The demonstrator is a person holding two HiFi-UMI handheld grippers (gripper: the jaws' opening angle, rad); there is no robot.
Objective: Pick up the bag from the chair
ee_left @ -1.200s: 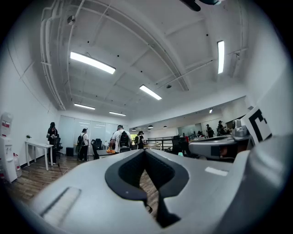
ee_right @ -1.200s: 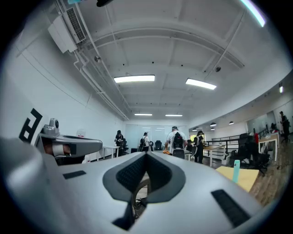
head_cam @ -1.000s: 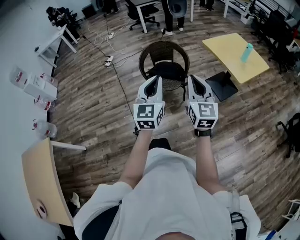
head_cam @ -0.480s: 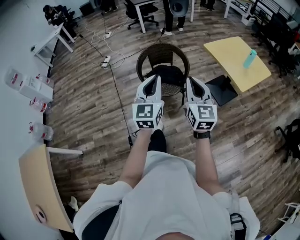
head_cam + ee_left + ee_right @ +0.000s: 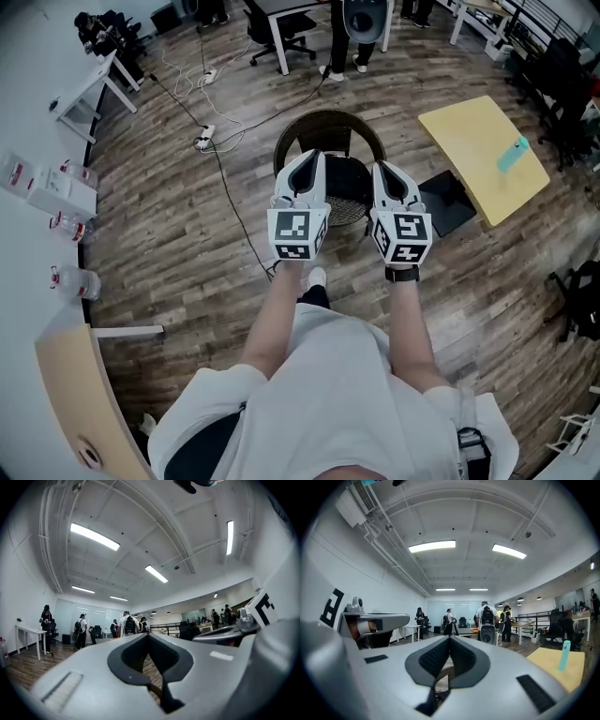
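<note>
The black bag (image 5: 348,184) lies on the seat of the round wicker chair (image 5: 328,120), which stands on the wood-plank floor (image 5: 178,225) just beyond the person's outstretched arms. In the head view only a dark strip of the bag shows, between the two grippers held side by side above the chair's near edge.

The left gripper (image 5: 308,156) has its jaws pressed together with nothing between them; in its own view the tips meet in a point (image 5: 148,635) and only floor shows through the hollow behind them. The right gripper (image 5: 385,168) is likewise closed and empty, its tips joined (image 5: 450,637). Neither touches the bag.

To the right of the chair stands a yellow table (image 5: 478,159) with a teal bottle (image 5: 513,155) on it, over a black base (image 5: 448,202). The right gripper view shows the same bottle (image 5: 566,654) upright.

On the far left floor a power strip (image 5: 202,140) trails white cables. Clear bottles (image 5: 71,280) stand along the left wall. A wooden tabletop (image 5: 80,394) fills the near left corner.
</note>
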